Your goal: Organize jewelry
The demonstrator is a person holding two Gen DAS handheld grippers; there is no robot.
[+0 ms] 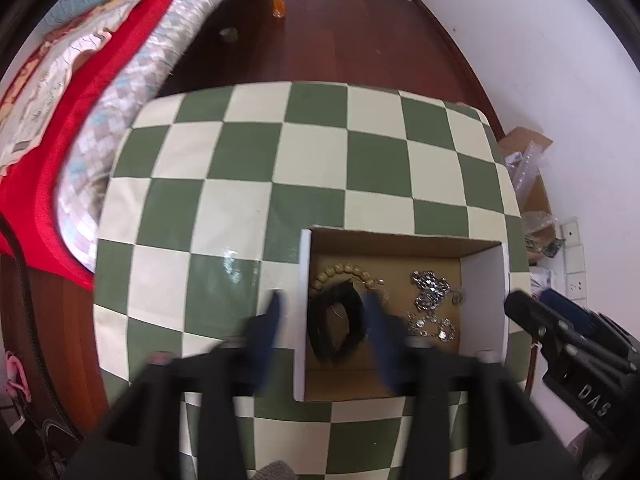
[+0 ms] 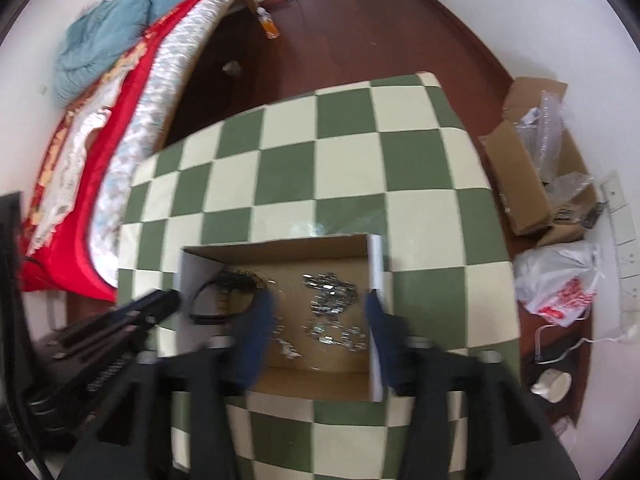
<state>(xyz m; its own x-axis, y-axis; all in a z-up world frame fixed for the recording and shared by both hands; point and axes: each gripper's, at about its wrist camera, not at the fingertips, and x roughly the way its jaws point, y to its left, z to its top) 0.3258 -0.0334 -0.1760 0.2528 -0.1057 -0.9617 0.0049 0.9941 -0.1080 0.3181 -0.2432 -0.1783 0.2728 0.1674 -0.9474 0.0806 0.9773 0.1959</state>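
— Checkered green-and-cream bench, bed on the left. What does your left camera show?

— My left claw gapes, empty, straddling the left wall of the cardboard box. Inside lie a black band, a bead bracelet and silver jewelry.

— And the right camera?

— My right claw stands apart too, holding nothing, over the silver pieces.
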